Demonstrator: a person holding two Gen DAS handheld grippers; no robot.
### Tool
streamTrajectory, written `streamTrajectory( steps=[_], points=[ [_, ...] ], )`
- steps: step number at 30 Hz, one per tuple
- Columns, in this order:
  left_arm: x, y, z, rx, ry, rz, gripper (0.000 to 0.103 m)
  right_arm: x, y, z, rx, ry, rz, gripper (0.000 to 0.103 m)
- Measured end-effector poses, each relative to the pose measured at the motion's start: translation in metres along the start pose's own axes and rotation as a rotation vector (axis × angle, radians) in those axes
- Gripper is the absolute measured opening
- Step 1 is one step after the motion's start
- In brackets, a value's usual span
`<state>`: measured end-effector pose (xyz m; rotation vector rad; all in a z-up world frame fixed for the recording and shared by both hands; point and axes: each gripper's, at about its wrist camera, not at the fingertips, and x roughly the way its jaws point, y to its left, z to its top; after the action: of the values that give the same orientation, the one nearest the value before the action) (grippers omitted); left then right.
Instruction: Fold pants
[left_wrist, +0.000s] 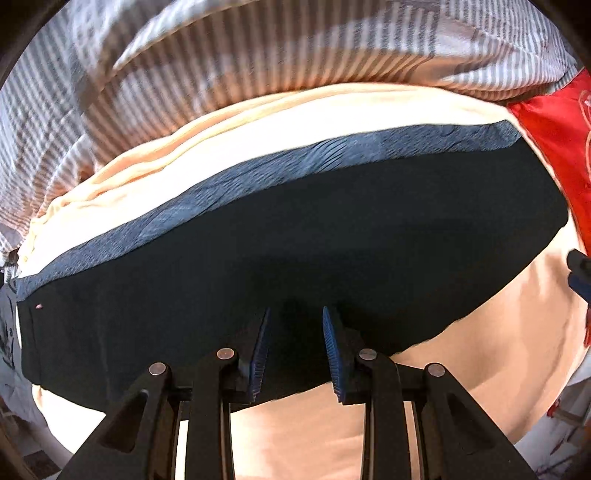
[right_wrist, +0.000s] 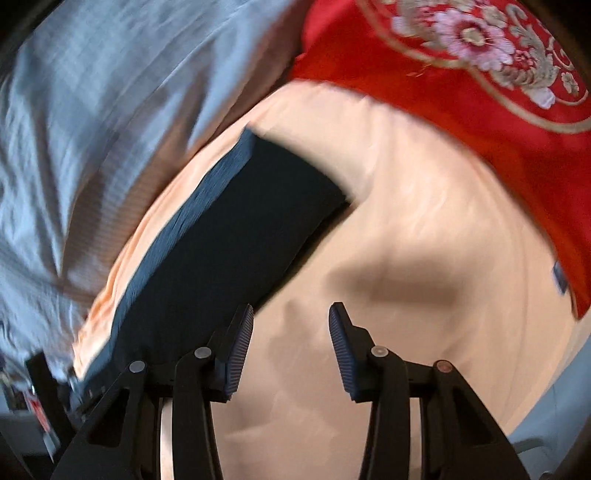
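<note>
Dark navy pants (left_wrist: 295, 236) lie flat on a peach bed sheet (left_wrist: 480, 350), with a lighter blue ribbed band (left_wrist: 280, 166) along their far edge. My left gripper (left_wrist: 295, 321) is open, its fingers over the near edge of the pants, holding nothing. In the right wrist view the pants (right_wrist: 236, 236) stretch away to the upper left. My right gripper (right_wrist: 291, 314) is open over the bare sheet (right_wrist: 424, 206), just right of the pants, its left finger at their edge. The right gripper's tip shows at the left view's right edge (left_wrist: 580, 273).
A grey-and-white striped duvet (left_wrist: 221, 55) is bunched behind the pants. A red embroidered cloth (right_wrist: 461, 74) lies at the right, also visible in the left wrist view (left_wrist: 557, 129). The bed's near edge drops off at the bottom right.
</note>
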<state>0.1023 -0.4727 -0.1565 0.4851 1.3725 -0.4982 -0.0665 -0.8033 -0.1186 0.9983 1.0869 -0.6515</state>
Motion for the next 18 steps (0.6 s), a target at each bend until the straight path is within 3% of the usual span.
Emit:
streamTrajectory(
  steps=[6,13,18],
  points=[
    [0.0,-0.062,0.034,0.044,-0.041,-0.061,0.03,0.012,-0.035,0.035,0.139,-0.033,0.088,0.047],
    [0.004,-0.13,0.079,0.1,-0.088,-0.119,0.03,0.019,-0.033,0.048,0.103,-0.029,0.196,0.04],
    [0.009,-0.158,0.108,0.153,-0.107,-0.13,0.03,0.027,-0.052,0.053,0.171,-0.019,0.231,0.04]
  ],
)
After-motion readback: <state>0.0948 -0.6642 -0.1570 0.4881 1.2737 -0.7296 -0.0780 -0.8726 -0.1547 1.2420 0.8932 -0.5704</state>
